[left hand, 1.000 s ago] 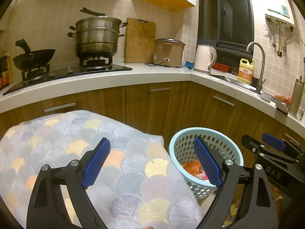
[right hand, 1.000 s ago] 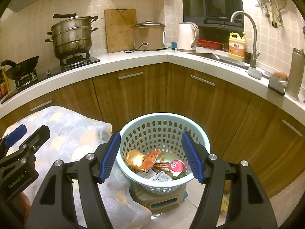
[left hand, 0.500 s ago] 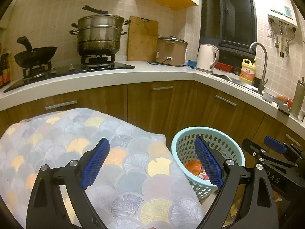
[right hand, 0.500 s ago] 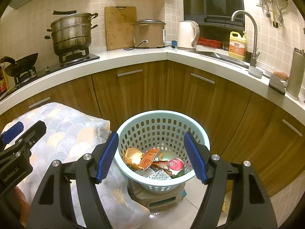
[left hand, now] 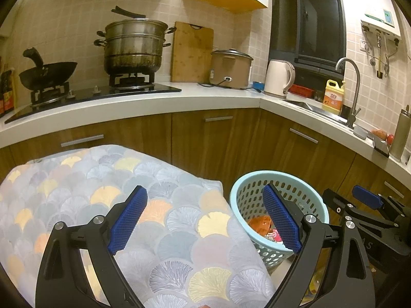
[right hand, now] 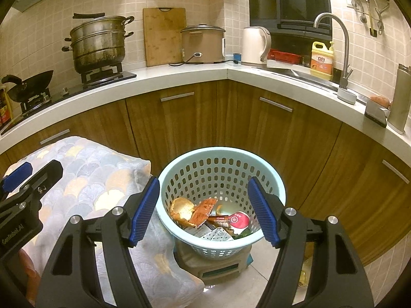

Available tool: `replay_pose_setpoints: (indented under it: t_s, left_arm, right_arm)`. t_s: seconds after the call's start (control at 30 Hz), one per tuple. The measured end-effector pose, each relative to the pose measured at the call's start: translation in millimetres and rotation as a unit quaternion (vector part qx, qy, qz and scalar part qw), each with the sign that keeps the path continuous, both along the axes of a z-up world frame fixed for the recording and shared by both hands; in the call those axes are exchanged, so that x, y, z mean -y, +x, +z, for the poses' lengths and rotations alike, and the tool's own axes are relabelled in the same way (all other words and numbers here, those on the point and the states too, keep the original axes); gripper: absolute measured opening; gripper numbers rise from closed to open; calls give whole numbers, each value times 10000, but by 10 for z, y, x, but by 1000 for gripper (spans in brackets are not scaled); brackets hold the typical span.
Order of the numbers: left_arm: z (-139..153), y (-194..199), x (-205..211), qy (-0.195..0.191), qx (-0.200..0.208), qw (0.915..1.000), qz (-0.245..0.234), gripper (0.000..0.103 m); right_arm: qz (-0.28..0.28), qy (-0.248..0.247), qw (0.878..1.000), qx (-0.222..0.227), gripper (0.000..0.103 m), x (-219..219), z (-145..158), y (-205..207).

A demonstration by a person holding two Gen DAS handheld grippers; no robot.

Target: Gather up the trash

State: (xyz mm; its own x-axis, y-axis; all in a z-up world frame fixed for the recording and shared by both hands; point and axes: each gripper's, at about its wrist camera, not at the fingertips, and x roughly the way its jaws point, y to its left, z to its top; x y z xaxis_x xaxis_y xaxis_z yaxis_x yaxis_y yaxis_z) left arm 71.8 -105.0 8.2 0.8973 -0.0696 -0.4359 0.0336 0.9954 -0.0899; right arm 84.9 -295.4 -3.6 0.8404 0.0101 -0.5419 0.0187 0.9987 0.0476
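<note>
A light blue perforated basket [right hand: 221, 151] stands on a low stool [right hand: 213, 267] in front of the corner cabinets. Inside lie an orange peel [right hand: 182, 208], an orange wrapper [right hand: 203, 213] and a red-lidded cup [right hand: 239, 219]. My right gripper [right hand: 203, 182] hangs just above the basket's near rim, open, with nothing between its blue pads. My left gripper [left hand: 204, 205] is open and empty too, over the edge of the patterned cloth [left hand: 102, 192], with the basket [left hand: 257, 177] behind its right finger. Each view shows the other gripper at its side: the right gripper [left hand: 364, 200], the left gripper [right hand: 18, 177].
The cloth-covered surface [right hand: 90, 179] touches the basket's left side. Wooden cabinets [right hand: 231, 118] under a white counter [right hand: 179, 77] curve round behind. On the counter are a steamer pot [right hand: 99, 46], a wok [right hand: 30, 84], a rice cooker [right hand: 203, 43], a kettle [right hand: 257, 46] and a tap [right hand: 344, 51].
My right gripper's jaws stand slightly wider than a second ago. Neither hand has shifted noticeably, and the trash in the basket lies as before.
</note>
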Motion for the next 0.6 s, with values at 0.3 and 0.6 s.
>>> replay_pose_setpoints:
  t_s: [0.3,0.6]
  left_arm:
    - [5,-9,24,45,17,10000,-5,89]
    - [4,-12,33,52,18,10000,-11,89]
  right_arm:
    - [15,20,10000,-4,67,-6,-7,3]
    - [34,18,10000,-14,67,-3,-17,16]
